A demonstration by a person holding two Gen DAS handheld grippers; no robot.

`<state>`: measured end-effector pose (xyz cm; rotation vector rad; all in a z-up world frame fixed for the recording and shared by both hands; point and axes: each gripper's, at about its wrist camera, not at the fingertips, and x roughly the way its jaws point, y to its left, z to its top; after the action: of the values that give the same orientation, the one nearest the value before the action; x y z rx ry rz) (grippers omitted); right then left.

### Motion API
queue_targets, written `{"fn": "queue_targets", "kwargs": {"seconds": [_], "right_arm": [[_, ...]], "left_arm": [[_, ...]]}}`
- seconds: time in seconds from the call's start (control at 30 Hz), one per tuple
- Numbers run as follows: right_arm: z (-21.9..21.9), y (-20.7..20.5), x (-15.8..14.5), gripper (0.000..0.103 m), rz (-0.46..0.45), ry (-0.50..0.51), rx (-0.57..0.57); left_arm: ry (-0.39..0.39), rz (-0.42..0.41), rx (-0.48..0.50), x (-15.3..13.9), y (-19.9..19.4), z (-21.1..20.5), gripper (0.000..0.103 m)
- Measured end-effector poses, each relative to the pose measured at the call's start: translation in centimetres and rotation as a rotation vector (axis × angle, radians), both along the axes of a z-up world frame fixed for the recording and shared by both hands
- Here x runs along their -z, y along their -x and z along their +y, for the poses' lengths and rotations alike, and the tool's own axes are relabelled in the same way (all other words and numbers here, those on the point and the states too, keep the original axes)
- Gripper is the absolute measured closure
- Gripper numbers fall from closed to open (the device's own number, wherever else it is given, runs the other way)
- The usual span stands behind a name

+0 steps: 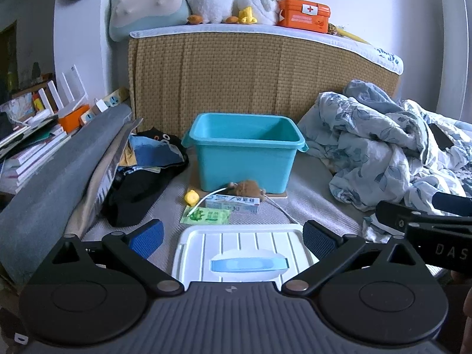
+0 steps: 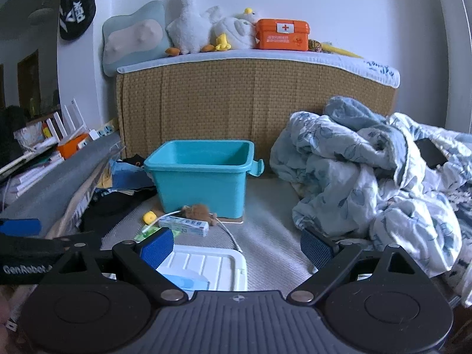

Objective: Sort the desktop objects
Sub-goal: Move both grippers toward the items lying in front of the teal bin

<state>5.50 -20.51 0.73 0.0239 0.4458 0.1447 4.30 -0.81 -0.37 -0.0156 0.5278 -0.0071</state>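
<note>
**Both grippers wide, nothing held; teal bin empty on the bed**

Teal bin sits lidless on a thin board on the grey bed cover, backed up against the woven headboard. Inside looks empty from here.

Just in front of the bin: brown plush toy touching its front wall, lying on top of a toothpaste box. Small yellow piece near the bin's front-left corner. Green sachet a little further out from the box. White cable runs from the plush area toward the lid.

White lid with a blue handle lies flat further out from the bin, nearest the grippers.

Left gripper: jaws spread full, blue pads either side of the lid's far edge, not touching it as far as I can see. Right gripper: jaws also spread, over bare cover beside the lid's right edge, nothing between them.

Left of the bin: dark clothes pile. Right of it: crumpled floral quilt. Above it, on the headboard ledge: plush goose and orange first-aid case.
</note>
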Motion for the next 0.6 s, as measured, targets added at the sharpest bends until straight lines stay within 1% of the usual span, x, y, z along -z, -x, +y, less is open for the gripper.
{"fn": "queue_targets", "kwargs": {"seconds": [0.2, 0.23, 0.3, 0.37, 0.5, 0.57, 0.6], "right_arm": [[0.3, -0.9, 0.3, 0.008, -0.021, 0.025, 0.007], [0.3, -1.1, 0.4, 0.008, -0.025, 0.030, 0.008], [0.3, -1.6, 0.5, 0.008, -0.037, 0.035, 0.009], [0.3, -2.2, 0.7, 0.008, -0.026, 0.030, 0.011], [0.3, -3.1, 0.8, 0.008, -0.047, 0.032, 0.020], [0.3, -3.5, 1.1, 0.008, -0.035, 0.032, 0.025], [0.3, -3.6, 1.1, 0.008, -0.031, 0.032, 0.026]], "left_arm": [[-0.024, -0.020, -0.002, 0.0, -0.9, 0.0, 0.000], [-0.012, 0.006, -0.004, 0.1, -1.2, -0.1, 0.000], [-0.012, 0.018, -0.007, 0.2, -1.6, -0.2, 0.000], [-0.023, 0.014, -0.002, 0.3, -2.0, -0.3, 0.000], [-0.051, 0.015, 0.003, 0.6, -2.9, -0.7, 0.000], [-0.076, 0.018, 0.006, 0.8, -3.2, -1.0, 0.000], [-0.076, 0.019, 0.006, 0.9, -3.4, -1.0, 0.000]]}}
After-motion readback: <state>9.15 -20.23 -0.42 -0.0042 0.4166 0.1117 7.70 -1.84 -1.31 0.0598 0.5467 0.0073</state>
